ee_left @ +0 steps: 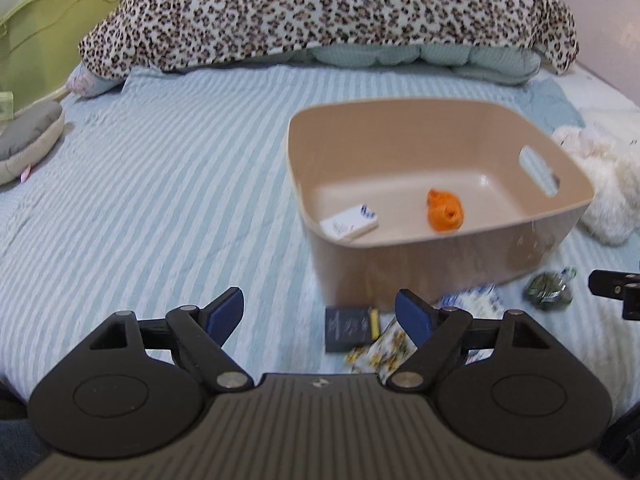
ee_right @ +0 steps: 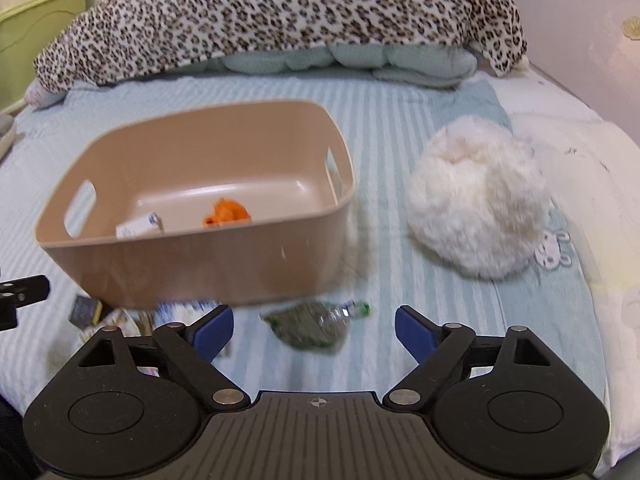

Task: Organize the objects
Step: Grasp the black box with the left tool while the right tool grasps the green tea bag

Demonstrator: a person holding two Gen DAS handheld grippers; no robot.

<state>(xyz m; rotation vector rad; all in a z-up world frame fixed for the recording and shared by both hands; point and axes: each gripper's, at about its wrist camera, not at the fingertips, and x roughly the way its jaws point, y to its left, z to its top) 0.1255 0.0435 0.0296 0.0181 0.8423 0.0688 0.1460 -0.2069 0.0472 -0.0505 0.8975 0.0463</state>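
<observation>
A beige plastic bin (ee_left: 460, 240) (ee_right: 200, 264) with handle slots stands on the striped bed. Inside it lie a small white box (ee_left: 349, 223) (ee_right: 138, 226) and a crumpled orange piece (ee_left: 444, 210) (ee_right: 226, 213). In front of the bin lie a dark card pack (ee_left: 347, 329) (ee_right: 84, 309), a flowered packet (ee_left: 380, 350), a blue-and-white packet (ee_left: 472, 298) and a green bag (ee_left: 548, 288) (ee_right: 316, 325). My left gripper (ee_left: 320, 314) is open over the bed near the dark pack, nothing between its pads. My right gripper (ee_right: 314, 332) is open with the green bag lying between and beyond its pads, untouched.
A leopard-print blanket (ee_left: 320, 12) (ee_right: 272, 16) over a pale quilt fills the head of the bed. A fluffy white cushion (ee_right: 480, 196) (ee_left: 604, 184) lies right of the bin. A grey and beige cushion (ee_left: 28, 144) sits at the left edge, beside green furniture (ee_left: 52, 28).
</observation>
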